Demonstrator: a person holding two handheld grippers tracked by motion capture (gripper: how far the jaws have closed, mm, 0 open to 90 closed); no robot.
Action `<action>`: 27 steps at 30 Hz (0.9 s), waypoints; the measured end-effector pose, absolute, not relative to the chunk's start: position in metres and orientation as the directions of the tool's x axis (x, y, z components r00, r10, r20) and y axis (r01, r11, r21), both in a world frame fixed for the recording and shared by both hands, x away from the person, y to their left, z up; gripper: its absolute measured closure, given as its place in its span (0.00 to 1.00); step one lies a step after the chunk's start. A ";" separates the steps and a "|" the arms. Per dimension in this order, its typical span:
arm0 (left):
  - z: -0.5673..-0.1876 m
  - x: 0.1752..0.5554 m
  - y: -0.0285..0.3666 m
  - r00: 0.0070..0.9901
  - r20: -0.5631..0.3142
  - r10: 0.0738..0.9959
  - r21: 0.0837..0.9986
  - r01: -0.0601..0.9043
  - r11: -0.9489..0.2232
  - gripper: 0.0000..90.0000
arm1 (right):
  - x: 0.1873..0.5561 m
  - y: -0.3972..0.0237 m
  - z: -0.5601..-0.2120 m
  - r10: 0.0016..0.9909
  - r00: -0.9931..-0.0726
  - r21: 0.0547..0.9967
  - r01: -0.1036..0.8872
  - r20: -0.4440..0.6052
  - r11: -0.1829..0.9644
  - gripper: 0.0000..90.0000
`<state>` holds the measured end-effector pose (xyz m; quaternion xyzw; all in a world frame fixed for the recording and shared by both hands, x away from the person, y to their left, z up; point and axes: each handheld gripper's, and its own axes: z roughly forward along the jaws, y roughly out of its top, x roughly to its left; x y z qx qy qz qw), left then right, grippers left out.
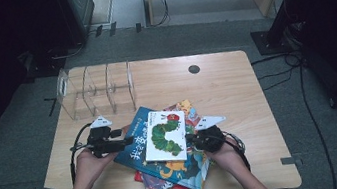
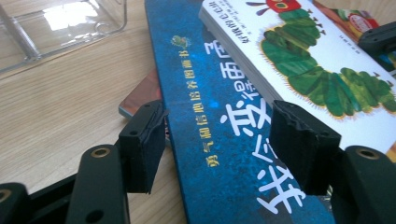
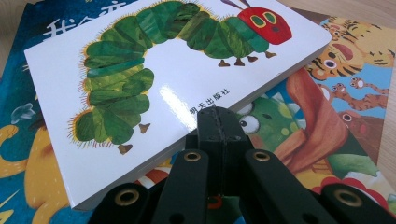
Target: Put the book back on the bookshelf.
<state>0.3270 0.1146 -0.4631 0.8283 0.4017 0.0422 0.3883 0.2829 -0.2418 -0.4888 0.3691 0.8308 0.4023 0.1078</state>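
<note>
Light wood table, rounded corners, centre of the high view, on grey carpet; small dark round hole near its far edge. Dark room: black equipment upper left, cables on the floor at right, pale wooden furniture along the top. Clear acrylic divider rack on the table's upper left.

Pile of picture books at lower centre of the table. White caterpillar book on top, lying on a large blue book with white and yellow characters; a tiger-cover book and others beneath.

Left hand in from the bottom left, holding the left gripper at the blue book's left edge. In the left gripper view its jaws are spread wide, one over bare wood, one over the blue cover.

Right hand in from the bottom right, right gripper at the caterpillar book's right edge. In the right gripper view the jaws are pressed together, tip just at that book's near edge, nothing visibly pinched.
</note>
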 end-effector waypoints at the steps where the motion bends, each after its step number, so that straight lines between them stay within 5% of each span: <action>1: -0.463 0.327 0.114 0.672 -0.238 0.702 0.678 0.632 -0.375 0.38 | 0.283 -0.241 -0.489 0.699 -0.706 0.748 0.525 0.115 0.407 1.00; 27: -0.466 0.331 0.113 0.674 -0.262 0.691 0.645 0.655 -0.395 0.31 | 0.295 -0.205 -0.491 0.672 -0.728 0.756 0.515 0.137 0.404 1.00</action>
